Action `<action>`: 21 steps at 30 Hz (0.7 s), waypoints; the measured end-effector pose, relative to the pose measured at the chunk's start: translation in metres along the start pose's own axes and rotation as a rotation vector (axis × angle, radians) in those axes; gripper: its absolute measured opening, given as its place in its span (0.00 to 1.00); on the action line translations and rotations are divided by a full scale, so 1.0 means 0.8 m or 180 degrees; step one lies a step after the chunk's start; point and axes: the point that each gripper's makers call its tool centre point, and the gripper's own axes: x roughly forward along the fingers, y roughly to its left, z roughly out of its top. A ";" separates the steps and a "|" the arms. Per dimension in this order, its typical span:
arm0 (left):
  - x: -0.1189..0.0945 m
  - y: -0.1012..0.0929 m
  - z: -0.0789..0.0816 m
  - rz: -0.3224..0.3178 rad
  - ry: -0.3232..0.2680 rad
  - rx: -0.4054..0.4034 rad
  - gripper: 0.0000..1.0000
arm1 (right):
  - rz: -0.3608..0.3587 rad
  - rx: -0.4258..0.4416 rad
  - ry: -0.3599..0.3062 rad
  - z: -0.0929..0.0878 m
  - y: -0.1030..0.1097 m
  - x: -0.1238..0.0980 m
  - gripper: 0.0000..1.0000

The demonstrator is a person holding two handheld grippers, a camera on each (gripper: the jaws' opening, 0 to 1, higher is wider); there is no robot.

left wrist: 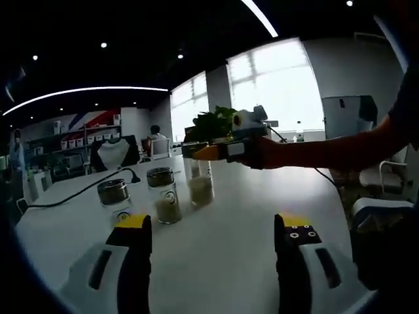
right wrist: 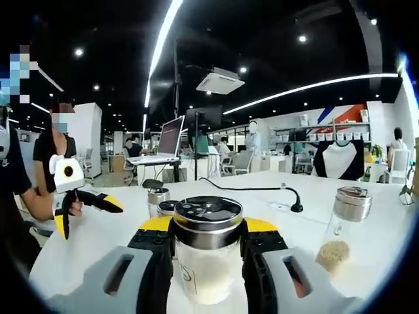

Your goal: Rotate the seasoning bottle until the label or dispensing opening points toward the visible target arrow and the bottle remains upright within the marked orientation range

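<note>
Two tools | right tool (right wrist: 208,252) clamps seasoning bottle (right wrist: 207,252), base hidden | left tool (left wrist: 213,226) agape, empty

Blown-out windows (left wrist: 275,88) backlight a dim room; ceiling strips (right wrist: 160,39) glare, edges bend, mildly soft.

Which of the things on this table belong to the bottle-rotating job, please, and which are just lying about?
Belonging to the job:
- seasoning bottle, upright, clamped at its sides
- right gripper, shut on it
- left gripper, open, holding nothing

Just lying about:
- second jar and third jar on the white table
- black cable
- potted plant
- laptop
</note>
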 end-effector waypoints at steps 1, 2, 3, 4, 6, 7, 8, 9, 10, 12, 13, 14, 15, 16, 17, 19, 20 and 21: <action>0.000 0.000 -0.001 -0.0001 0.0008 0.0003 0.81 | -0.0002 0.0006 -0.0001 0.000 0.000 0.000 0.38; 0.000 -0.001 0.000 -0.0004 0.0010 0.0011 0.81 | -0.0009 0.0002 -0.0007 0.000 0.002 0.000 0.38; 0.000 -0.001 0.000 -0.0004 0.0004 0.0014 0.81 | -0.0015 -0.0008 -0.0015 0.000 0.002 0.000 0.38; -0.001 -0.001 0.002 -0.0007 -0.0010 0.0009 0.81 | -0.0032 -0.0015 -0.0027 0.001 0.001 -0.001 0.38; -0.001 -0.001 0.004 -0.0013 -0.0025 -0.0009 0.81 | 0.0011 -0.0034 -0.0032 0.002 0.003 -0.003 0.37; -0.001 -0.001 0.004 -0.0011 -0.0029 -0.0009 0.81 | 0.0042 -0.0043 -0.0008 0.002 0.004 -0.003 0.37; -0.001 -0.001 0.004 -0.0010 -0.0031 -0.0008 0.81 | 0.0060 -0.0025 0.0004 0.002 0.004 -0.003 0.37; -0.001 -0.001 0.004 -0.0008 -0.0030 -0.0008 0.81 | 0.0059 0.0017 0.0005 0.002 0.003 -0.002 0.37; -0.002 -0.001 0.003 -0.0004 -0.0021 -0.0013 0.81 | 0.0047 -0.0010 -0.0005 0.002 0.003 -0.002 0.37; -0.002 0.000 0.002 0.0000 -0.0016 -0.0021 0.81 | 0.0027 -0.0005 -0.0012 0.003 0.002 -0.001 0.38; -0.001 -0.001 0.002 -0.0003 -0.0013 -0.0021 0.81 | 0.0017 -0.0010 -0.0013 0.004 0.001 -0.001 0.38; -0.001 -0.001 0.002 -0.0004 -0.0012 -0.0018 0.81 | 0.0016 -0.0009 -0.0015 0.004 0.001 -0.001 0.38; -0.001 -0.002 0.003 -0.0006 -0.0014 -0.0013 0.81 | 0.0005 -0.0007 -0.0026 0.004 0.000 -0.001 0.38; -0.002 -0.003 0.003 -0.0006 -0.0018 -0.0007 0.81 | 0.0002 -0.0003 -0.0039 0.004 0.000 -0.001 0.38; -0.002 -0.003 0.004 -0.0006 -0.0021 -0.0003 0.81 | -0.0002 -0.0001 -0.0059 0.004 -0.001 -0.001 0.38; -0.002 -0.003 0.004 -0.0010 -0.0023 0.0002 0.81 | -0.0026 0.0027 -0.0097 0.005 -0.004 -0.001 0.38; -0.002 -0.003 0.004 -0.0012 -0.0025 -0.0002 0.81 | -0.0053 0.0029 -0.0097 0.005 -0.005 0.000 0.38; -0.002 -0.004 0.004 -0.0019 -0.0025 -0.0022 0.81 | -0.0075 0.0026 -0.0080 0.006 -0.005 0.000 0.38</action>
